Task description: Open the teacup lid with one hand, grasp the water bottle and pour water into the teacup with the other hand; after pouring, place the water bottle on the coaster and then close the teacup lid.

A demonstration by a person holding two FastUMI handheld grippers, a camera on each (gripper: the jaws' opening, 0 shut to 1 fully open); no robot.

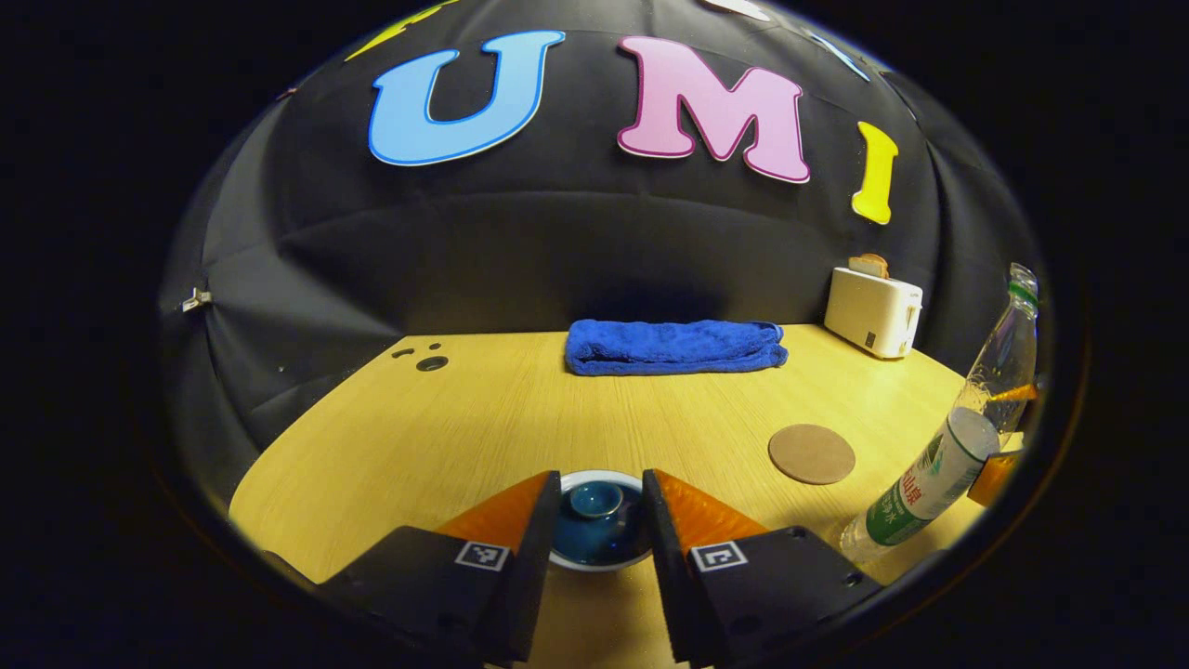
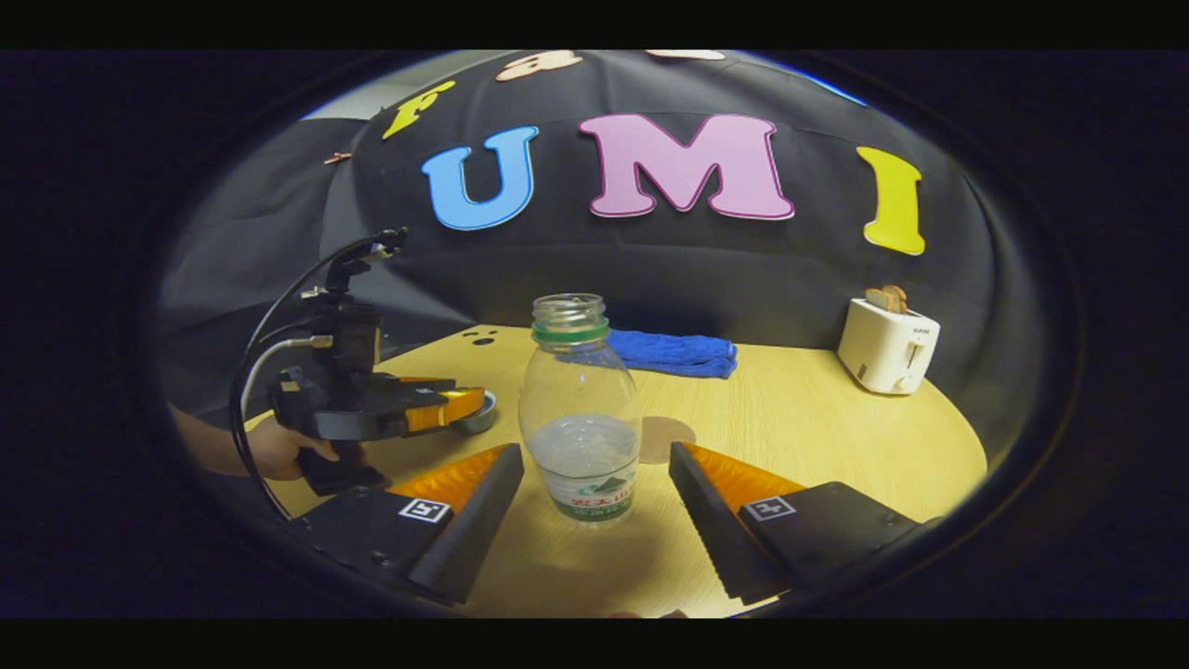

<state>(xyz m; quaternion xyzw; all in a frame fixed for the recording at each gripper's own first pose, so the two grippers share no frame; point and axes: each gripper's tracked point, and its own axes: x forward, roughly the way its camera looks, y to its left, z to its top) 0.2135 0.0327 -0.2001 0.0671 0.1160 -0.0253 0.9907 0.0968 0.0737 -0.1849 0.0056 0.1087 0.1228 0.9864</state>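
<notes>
Wooden table (image 1: 446, 418): left gripper (image 1: 599, 506) narrow astride teacup lid (image 1: 596, 500), fragile, take knob; right gripper (image 2: 594, 478) wide round water bottle (image 2: 580, 418), uncapped, part-full, thin-walled, grip mid-body w/ care, coaster (image 2: 671, 435) just behind.

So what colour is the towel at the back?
Blue; the towel shows best in the left gripper view.

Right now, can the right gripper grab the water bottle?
Probably yes. The water bottle stands upright on the table straight ahead of the right gripper, its jaws spread wider than the bottle, with nothing between them. The coaster lies behind it.
</notes>
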